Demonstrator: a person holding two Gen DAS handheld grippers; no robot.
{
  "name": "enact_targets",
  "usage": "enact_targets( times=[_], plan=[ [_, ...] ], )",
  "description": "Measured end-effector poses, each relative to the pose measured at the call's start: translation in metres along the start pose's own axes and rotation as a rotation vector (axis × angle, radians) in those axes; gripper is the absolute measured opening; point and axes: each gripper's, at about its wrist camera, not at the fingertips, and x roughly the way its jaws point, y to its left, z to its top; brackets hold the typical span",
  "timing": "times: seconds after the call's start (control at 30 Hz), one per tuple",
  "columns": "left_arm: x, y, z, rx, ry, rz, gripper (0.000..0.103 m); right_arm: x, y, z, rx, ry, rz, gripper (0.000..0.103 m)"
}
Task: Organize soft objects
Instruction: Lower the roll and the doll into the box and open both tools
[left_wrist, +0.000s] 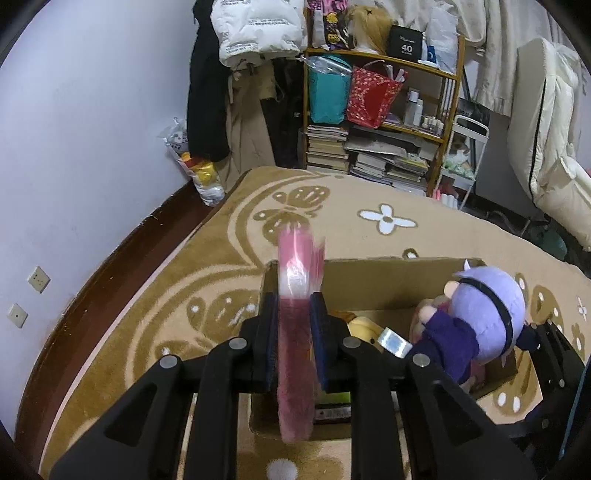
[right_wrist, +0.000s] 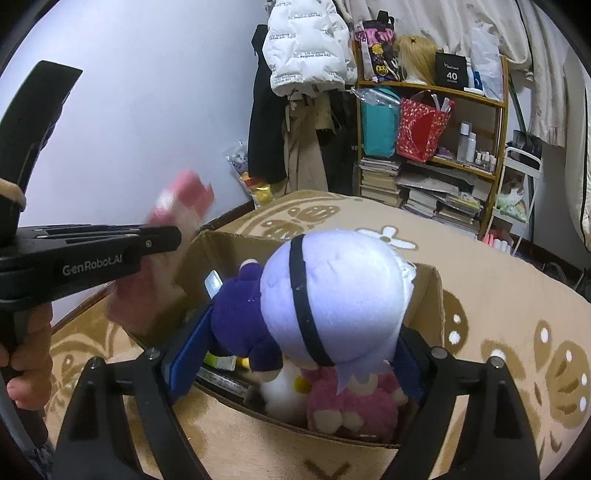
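Observation:
My left gripper (left_wrist: 295, 325) is shut on a flat pink soft packet (left_wrist: 295, 332) wrapped in clear film, held upright above the left end of an open cardboard box (left_wrist: 365, 280). It also shows in the right wrist view (right_wrist: 181, 206), blurred, left of the box (right_wrist: 436, 295). My right gripper (right_wrist: 295, 354) is shut on a plush doll (right_wrist: 332, 295) with a pale purple head, black band and dark purple clothes, held over the box; the doll also shows in the left wrist view (left_wrist: 484, 317). Inside the box lie a pink plush (right_wrist: 351, 402), a white plush (right_wrist: 284, 391) and a tape roll (left_wrist: 393, 341).
The box stands on a tan patterned rug (left_wrist: 207, 266). A wooden shelf (left_wrist: 380, 110) with books, bags and bottles stands behind, with hanging coats (left_wrist: 236, 92) to its left. A lavender wall (left_wrist: 92, 129) is on the left. White bedding (left_wrist: 546, 155) is at right.

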Motion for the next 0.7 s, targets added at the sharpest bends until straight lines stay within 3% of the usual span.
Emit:
enact_targets(
  times=[0.13,0.23,0.4,0.53,0.7],
  plan=[
    [-0.006,0.005,0.002,-0.020,-0.008,-0.003,0.021,0.001,0.002,-0.002,-0.007,0.008,-0.004,0.093],
    [-0.011,0.008,0.001,-0.019,-0.008,0.018,0.023,-0.001,0.004,-0.002,-0.013,-0.001,-0.010,0.100],
    [-0.023,0.017,-0.001,-0.034,-0.016,0.039,0.037,-0.009,0.003,-0.004,0.003,-0.010,-0.017,0.103],
    [-0.036,0.021,-0.004,-0.036,-0.029,0.063,0.082,-0.017,-0.002,-0.006,0.034,-0.007,-0.020,0.103],
    [-0.054,0.027,-0.006,-0.014,-0.059,0.134,0.099,-0.034,-0.005,-0.004,0.064,-0.019,-0.017,0.103]
  ],
)
